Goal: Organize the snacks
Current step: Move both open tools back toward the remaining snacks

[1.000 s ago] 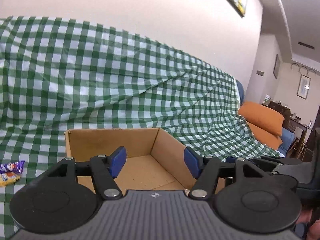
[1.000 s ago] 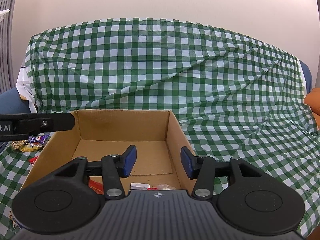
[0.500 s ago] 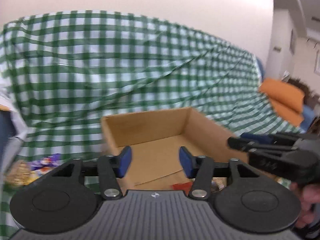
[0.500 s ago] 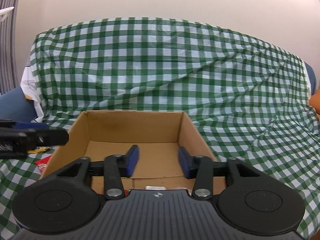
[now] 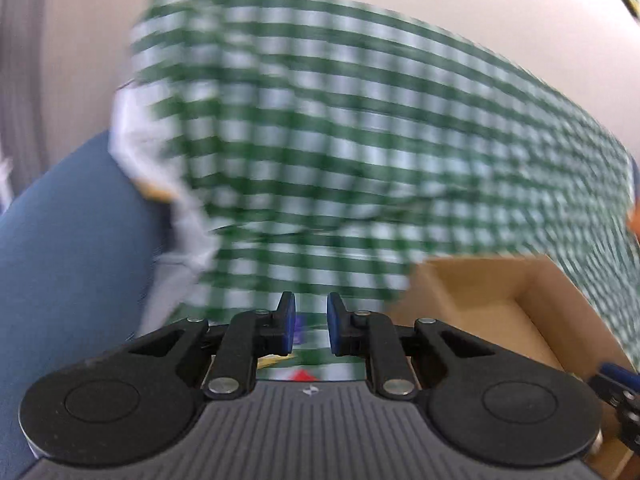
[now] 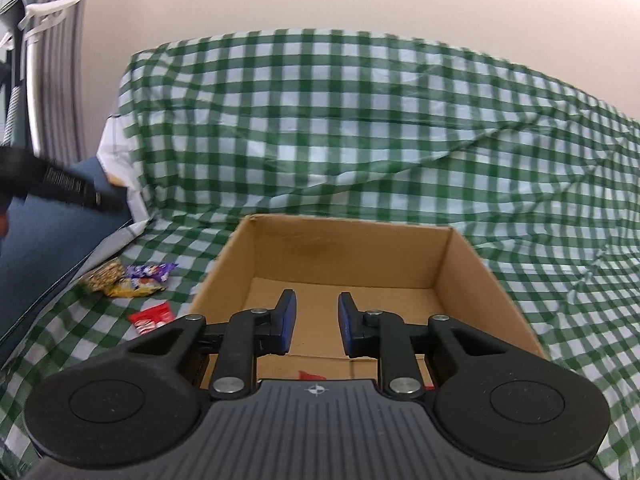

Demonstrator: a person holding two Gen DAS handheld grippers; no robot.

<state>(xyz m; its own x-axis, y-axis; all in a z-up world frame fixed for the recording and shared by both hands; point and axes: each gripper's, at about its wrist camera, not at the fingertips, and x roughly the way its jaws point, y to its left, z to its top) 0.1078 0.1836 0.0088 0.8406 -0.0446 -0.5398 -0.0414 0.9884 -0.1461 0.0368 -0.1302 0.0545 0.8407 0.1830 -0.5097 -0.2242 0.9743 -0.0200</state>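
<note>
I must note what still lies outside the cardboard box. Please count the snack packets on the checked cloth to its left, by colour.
Purple packet: 1
Yellow packet: 1
Speckled brown packet: 1
Red packet: 1
Total: 4, all on the checked cloth left of the cardboard box.

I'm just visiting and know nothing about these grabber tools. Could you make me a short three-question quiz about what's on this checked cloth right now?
1. True or false: the open brown cardboard box stands on the green-and-white checked cloth.
2. The red snack wrapper on the cloth lies on which side of the box in the right wrist view: A left, B right, C behind?
3. Fill in: the purple snack wrapper lies beside a ____ one.

Key: 1 true; 2 A; 3 yellow.
</note>
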